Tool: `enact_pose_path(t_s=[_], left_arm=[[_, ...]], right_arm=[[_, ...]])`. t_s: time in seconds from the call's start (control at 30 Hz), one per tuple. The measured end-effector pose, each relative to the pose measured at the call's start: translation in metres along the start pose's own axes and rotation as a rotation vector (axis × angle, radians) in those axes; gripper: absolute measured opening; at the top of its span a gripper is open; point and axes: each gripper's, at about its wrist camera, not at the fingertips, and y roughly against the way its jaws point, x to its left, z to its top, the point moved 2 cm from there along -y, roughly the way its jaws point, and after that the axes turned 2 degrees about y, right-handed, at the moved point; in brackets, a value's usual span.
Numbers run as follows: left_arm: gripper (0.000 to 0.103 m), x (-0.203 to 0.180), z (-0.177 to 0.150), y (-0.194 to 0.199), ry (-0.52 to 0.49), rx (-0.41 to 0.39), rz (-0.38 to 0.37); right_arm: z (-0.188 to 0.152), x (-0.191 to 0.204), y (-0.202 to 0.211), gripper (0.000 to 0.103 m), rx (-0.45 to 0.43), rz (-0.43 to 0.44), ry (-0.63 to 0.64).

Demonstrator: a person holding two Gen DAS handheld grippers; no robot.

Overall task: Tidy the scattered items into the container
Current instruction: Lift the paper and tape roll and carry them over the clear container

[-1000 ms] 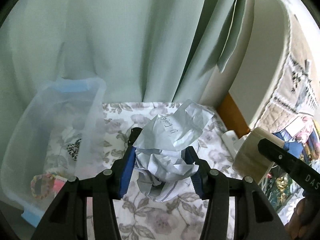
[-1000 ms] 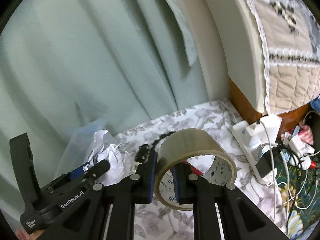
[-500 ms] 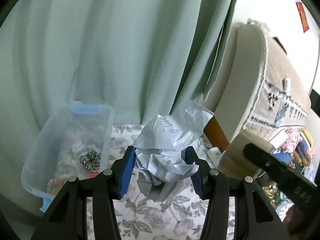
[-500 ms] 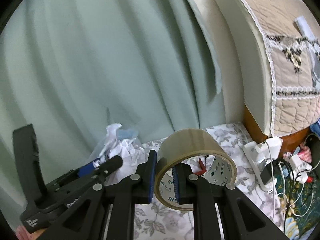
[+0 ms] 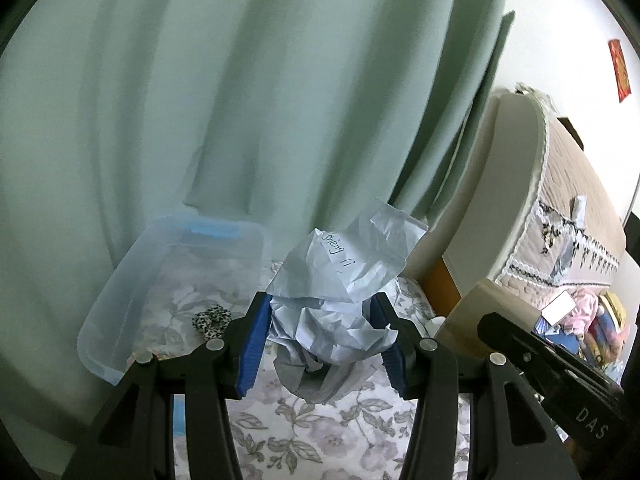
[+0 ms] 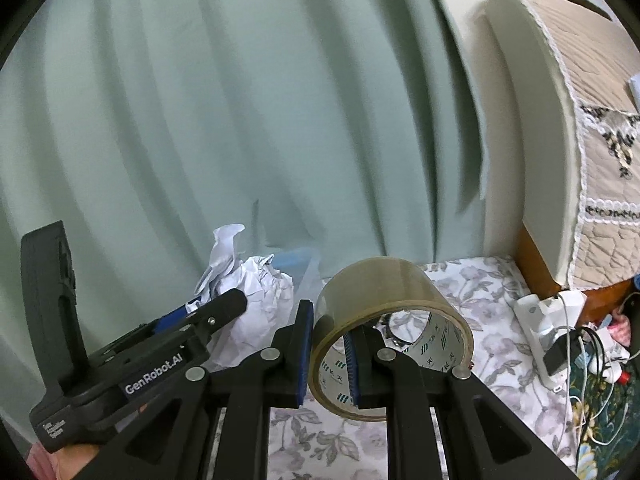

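Observation:
My left gripper [image 5: 320,332] is shut on a crumpled white paper ball [image 5: 340,300] with handwriting on it, held up above the floral tablecloth. The paper also shows in the right wrist view [image 6: 248,300]. A clear plastic container [image 5: 120,304] with a blue latch stands to the left, holding a leopard-print scrunchie [image 5: 210,320]. My right gripper [image 6: 328,352] is shut on the wall of a roll of brown packing tape [image 6: 384,292], one finger inside the ring. The tape also shows at the right of the left wrist view [image 5: 480,320].
A green curtain [image 5: 240,100] hangs behind the table. A white power strip [image 6: 540,332] with plugs and cables lies at the right. A padded headboard with a quilted cover [image 6: 592,140] stands at the right. A dark item [image 6: 394,336] lies behind the tape.
Both grippers have risen with their loads. The container now lies lower and farther in the left wrist view, and more curtain shows in both views.

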Motion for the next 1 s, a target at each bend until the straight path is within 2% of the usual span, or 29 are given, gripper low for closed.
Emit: enact_pose_path(t_s=[0.4,1.0], left_arm=[[0.053,0.042,0.003,0.009,0.081,-0.014,0.031],[0.053,0.116,0.001,0.011,0.197,-0.027,0.111]], right_arm=[[-0.007,0.031,-0.018,0.017,0.043,0.026,0.047],[-0.020,0.078,-0.067,0.016,0.134,0.068,0.121]])
